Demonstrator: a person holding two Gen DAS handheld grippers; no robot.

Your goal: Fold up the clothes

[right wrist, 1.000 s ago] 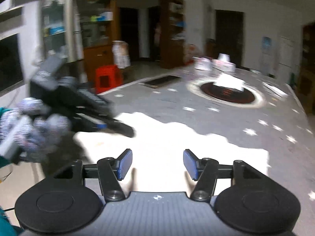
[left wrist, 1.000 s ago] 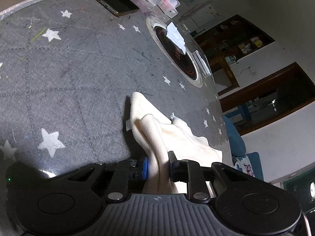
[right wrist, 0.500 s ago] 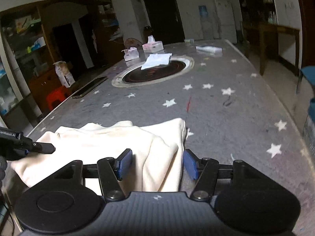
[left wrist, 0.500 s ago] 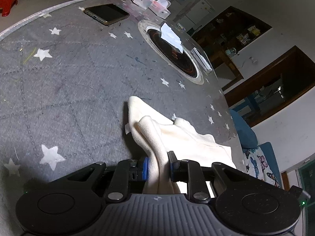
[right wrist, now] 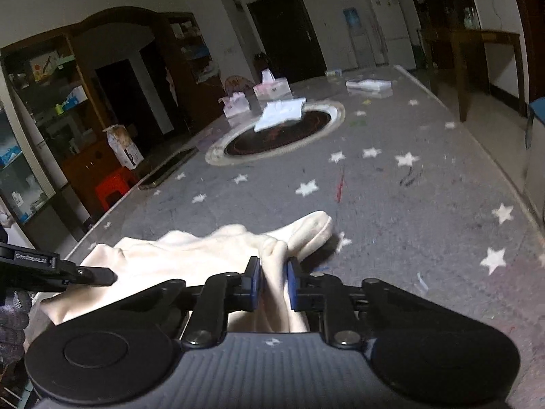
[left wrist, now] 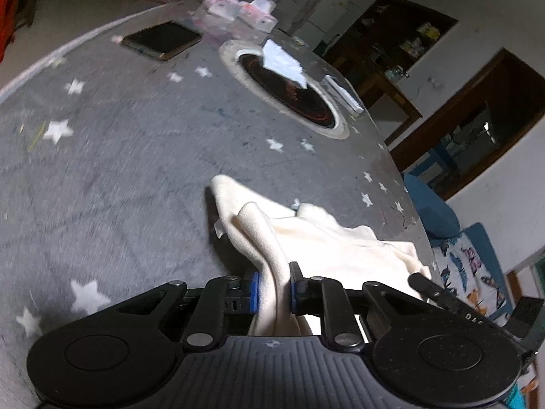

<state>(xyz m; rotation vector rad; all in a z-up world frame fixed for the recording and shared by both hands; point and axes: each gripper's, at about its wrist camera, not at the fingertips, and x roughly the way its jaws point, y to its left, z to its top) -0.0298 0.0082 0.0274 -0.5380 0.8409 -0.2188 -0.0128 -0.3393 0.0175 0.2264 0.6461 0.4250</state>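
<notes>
A cream garment (left wrist: 323, 238) lies bunched at the near edge of the grey star-patterned table (left wrist: 119, 170). My left gripper (left wrist: 274, 286) pinches a raised fold of its left end, and the jaws are still closing on the cloth. The right wrist view shows the same garment (right wrist: 190, 252), where my right gripper (right wrist: 274, 279) has a fold of its right end pressed between the blue pads, jaws closing. The left gripper (right wrist: 68, 272) shows at the left there, held by a gloved hand. One tip of the right gripper (left wrist: 439, 293) shows at the cloth's far corner.
A phone (left wrist: 163, 39) lies at the far left of the table. A round dark inset (right wrist: 276, 133) carries a folded white cloth (right wrist: 279, 114). Pink tissue packs (right wrist: 272, 87) stand behind it. A red stool (right wrist: 115, 187) and a blue seat (left wrist: 432, 211) flank the table.
My right gripper swung across to the garment's right end and shut on a fold. The left gripper kept its hold, rolled a little and lifted the cloth slightly.
</notes>
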